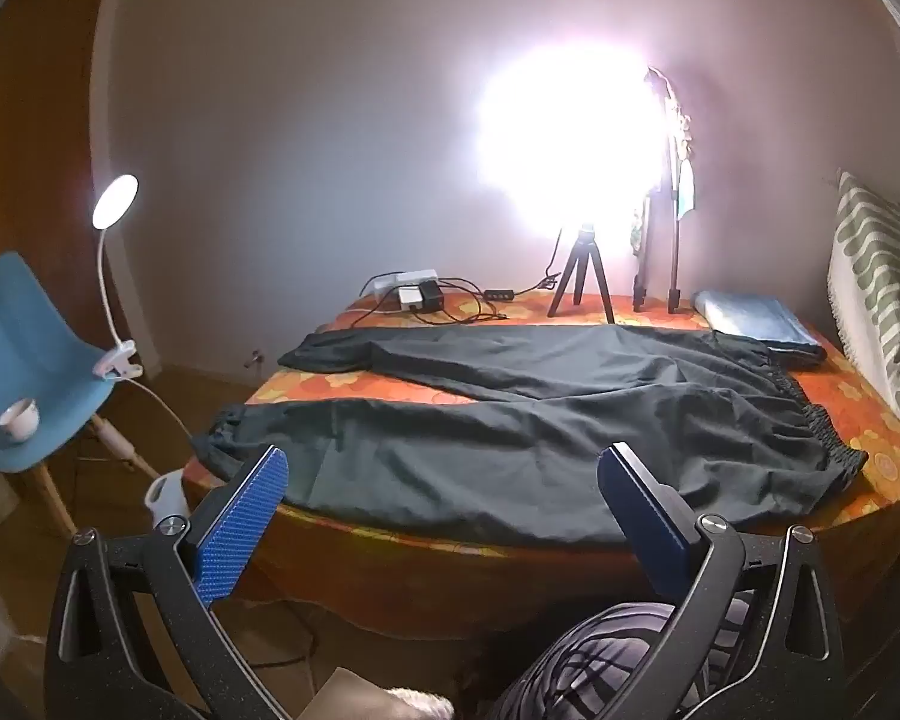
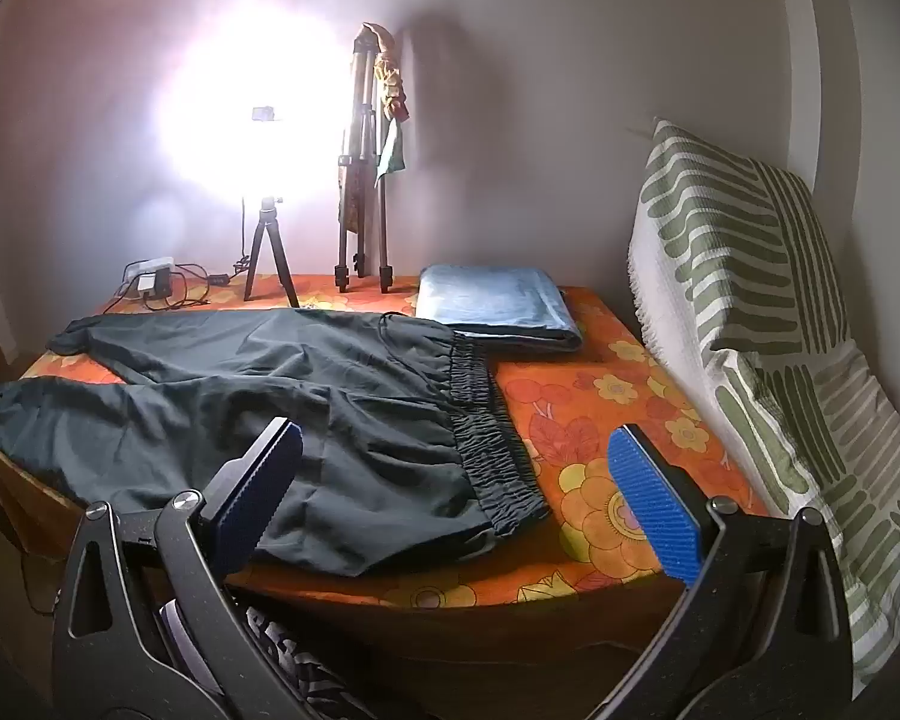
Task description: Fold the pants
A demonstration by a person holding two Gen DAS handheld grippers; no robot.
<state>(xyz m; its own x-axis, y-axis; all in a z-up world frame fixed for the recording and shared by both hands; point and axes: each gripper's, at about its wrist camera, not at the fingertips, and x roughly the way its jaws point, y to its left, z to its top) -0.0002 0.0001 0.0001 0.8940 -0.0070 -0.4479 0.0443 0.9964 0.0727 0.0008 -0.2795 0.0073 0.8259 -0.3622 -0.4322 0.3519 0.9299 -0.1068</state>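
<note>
Left wrist view shows dark pants spread flat on the flowered bed, legs pointing away from the folded blue cloth. Short of the pants' near edge, the left gripper gapes wide, holding nothing. Nearer the elastic waistband, the right gripper is equally wide and unloaded.

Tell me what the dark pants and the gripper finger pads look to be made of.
Pants: thin, matte woven fabric, probably a light synthetic or cotton blend; it lies in soft wrinkles, and the waistband is puckered like elastic. Finger pads: blue, seemingly rubber or textured plastic, judging by the fine raised grid pattern.
</note>
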